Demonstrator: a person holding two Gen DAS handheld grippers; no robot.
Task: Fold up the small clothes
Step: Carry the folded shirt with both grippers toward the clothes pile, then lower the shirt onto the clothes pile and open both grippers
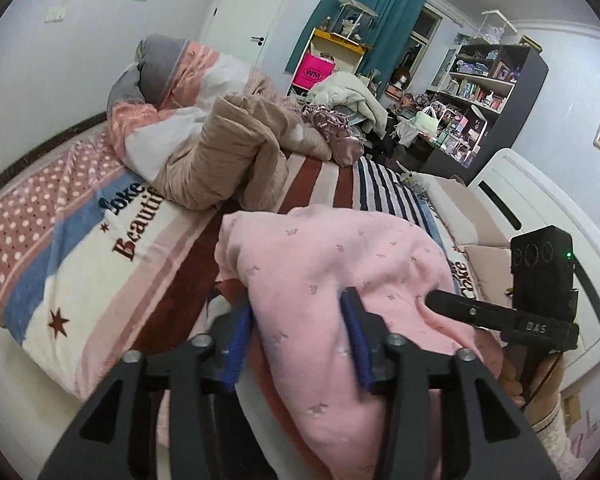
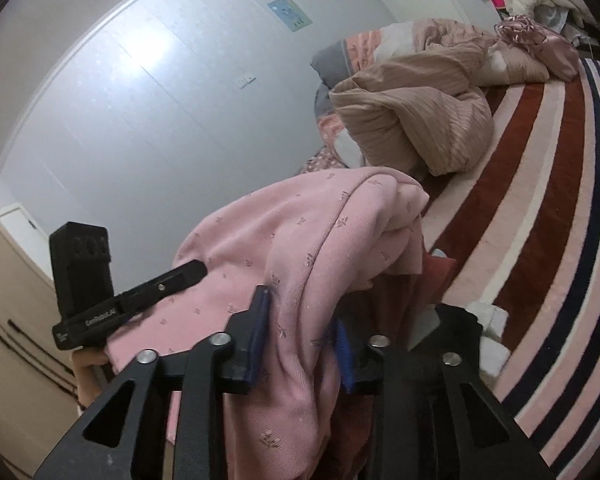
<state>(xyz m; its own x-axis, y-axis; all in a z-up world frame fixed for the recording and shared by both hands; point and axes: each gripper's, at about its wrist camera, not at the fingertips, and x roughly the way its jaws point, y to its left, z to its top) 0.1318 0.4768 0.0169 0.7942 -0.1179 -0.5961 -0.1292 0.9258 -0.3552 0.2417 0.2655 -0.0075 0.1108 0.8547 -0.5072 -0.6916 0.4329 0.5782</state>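
Note:
A pink garment with small embroidered marks (image 1: 332,264) hangs lifted above the striped bed, held between both grippers. My left gripper (image 1: 300,320) is shut on a bunched fold of it, its blue pads pressing the cloth. My right gripper (image 2: 300,320) is shut on another fold of the same pink garment (image 2: 300,232), which drapes down between its fingers. The right gripper also shows at the right of the left wrist view (image 1: 500,316), and the left gripper shows at the left of the right wrist view (image 2: 140,292). A dark red cloth (image 2: 440,276) lies under the garment.
A striped blanket (image 1: 100,264) covers the bed. A rumpled beige quilt (image 1: 236,152) and pillows (image 1: 156,68) lie at the head. A mauve satin cloth (image 1: 336,128) lies near them. A white bed frame (image 1: 512,200), cluttered shelves (image 1: 484,88) and a desk stand at the right.

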